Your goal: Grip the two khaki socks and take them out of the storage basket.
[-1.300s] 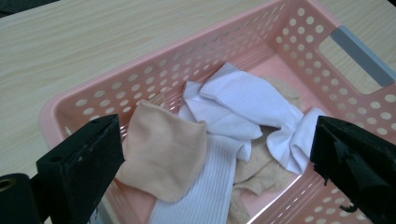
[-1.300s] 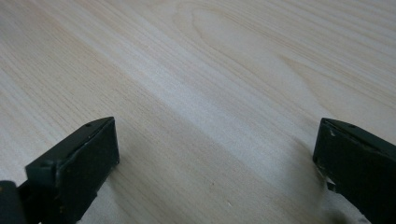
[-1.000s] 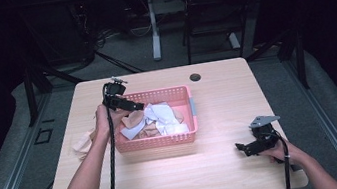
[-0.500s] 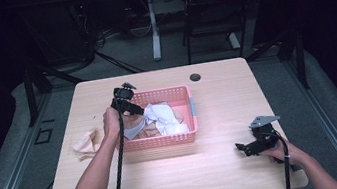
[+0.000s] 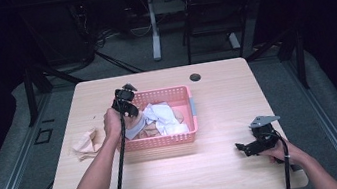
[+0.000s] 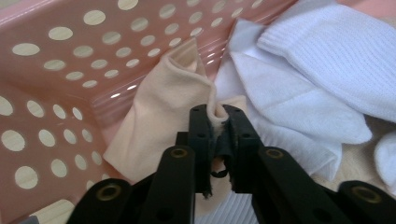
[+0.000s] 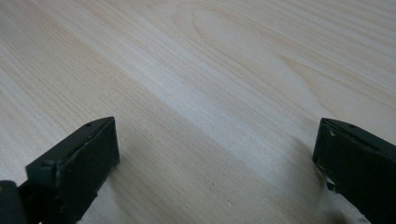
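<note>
A pink perforated basket (image 5: 185,137) holds white socks (image 5: 165,120) and peach ones. My left gripper (image 5: 131,111) reaches down into the basket's left end. In the left gripper view its jaws have just been closing, and the left gripper (image 6: 217,116) is now shut on a fold of a peach sock (image 6: 159,116) that lies against the basket wall (image 6: 56,56). White socks (image 6: 303,70) are piled just beside it. My right gripper (image 5: 245,147) rests low over the table's front right. The right gripper (image 7: 215,149) is open above bare wood.
Another peach sock (image 5: 85,143) lies on the table left of the basket. A dark cable hole (image 5: 195,76) sits near the table's far edge. Bare wooden tabletop (image 5: 229,176) spreads in front of the basket. Desk legs and chairs stand beyond the table.
My left gripper has moved right from the basket's left rim and down into it, and its jaws have closed on the peach sock. The right gripper has stayed where it was.
</note>
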The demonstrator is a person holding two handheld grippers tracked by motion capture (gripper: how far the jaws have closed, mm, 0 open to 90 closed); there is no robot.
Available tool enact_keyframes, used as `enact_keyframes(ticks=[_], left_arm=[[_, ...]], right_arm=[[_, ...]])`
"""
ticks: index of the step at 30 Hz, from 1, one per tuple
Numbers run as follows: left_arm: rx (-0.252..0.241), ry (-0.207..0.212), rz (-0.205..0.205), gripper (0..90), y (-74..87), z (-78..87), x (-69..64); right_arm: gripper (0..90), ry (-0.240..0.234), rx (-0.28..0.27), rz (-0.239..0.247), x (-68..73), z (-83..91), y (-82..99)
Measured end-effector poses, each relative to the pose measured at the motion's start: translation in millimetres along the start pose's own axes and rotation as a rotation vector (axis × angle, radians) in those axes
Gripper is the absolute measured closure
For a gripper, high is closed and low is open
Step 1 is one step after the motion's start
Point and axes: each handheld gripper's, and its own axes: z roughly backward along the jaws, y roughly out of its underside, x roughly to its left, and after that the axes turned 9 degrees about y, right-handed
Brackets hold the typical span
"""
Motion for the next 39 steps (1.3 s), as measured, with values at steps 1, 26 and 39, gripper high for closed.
enact_keyframes(ticks=[1, 26, 39], left_arm=[[-0.002, 0.001, -0.003, 85.4, 0.3, 0.9, 0.2], [-0.156, 0.032, -0.1, 86.4, 9.1, 72.7, -1.6], [-0.207, 0.053, -0.121, 86.4, 8.4, 107.1, -2.6]], right_arm=[[0.0, 0.001, 0.0, 0.0, 0.0, 0.0, 0.0], [0.0, 0.0, 0.002, 0.001, 0.0, 0.1, 0.0], [0.0, -0.001, 0.001, 0.0, 0.0, 0.1, -0.1]])
